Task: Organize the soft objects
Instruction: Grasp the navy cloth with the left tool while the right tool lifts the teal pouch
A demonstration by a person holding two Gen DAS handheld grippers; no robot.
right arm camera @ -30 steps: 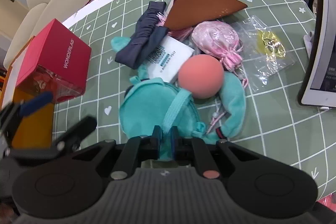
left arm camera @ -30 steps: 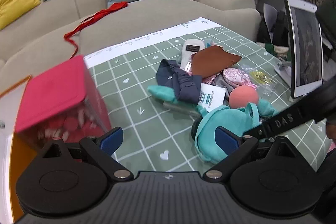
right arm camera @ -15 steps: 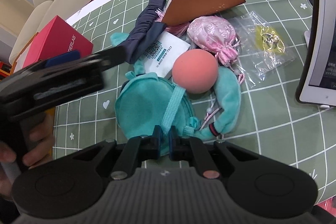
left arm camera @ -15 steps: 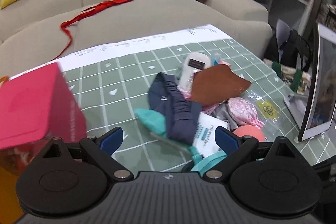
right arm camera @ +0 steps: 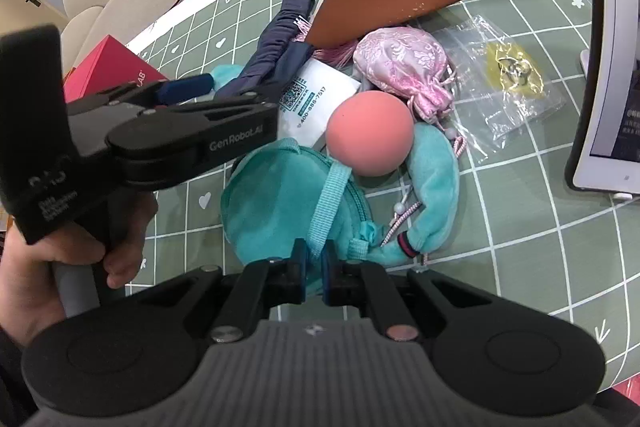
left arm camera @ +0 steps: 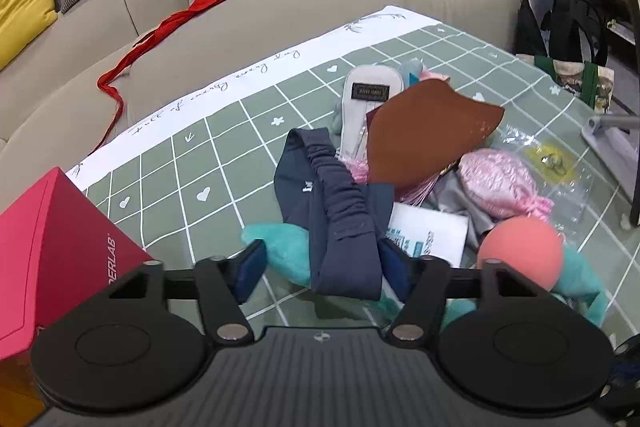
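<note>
Left gripper (left arm camera: pixel 320 267) jaws closing around navy headband (left arm camera: pixel 340 223), which lies between them, left of pink ball (left arm camera: pixel 520 251); contact unclear. Right gripper (right arm camera: pixel 314 267) pinches teal pouch (right arm camera: pixel 280 203) strap below ball.

The red box (left arm camera: pixel 60 259) shows the white letters "ERLAB" on its side, the start of the word cut off by the gripper body. The left gripper (right arm camera: pixel 224 91) carries "GenRobot.AI" in pale letters along its black arm, and smaller print on its handle block is too blurred to read. The white card (right arm camera: pixel 312 103) bears a QR code and the number "400-888-7517", while the cursive line on the white border of the tablecloth (left arm camera: pixel 248 83) cannot be made out.
</note>
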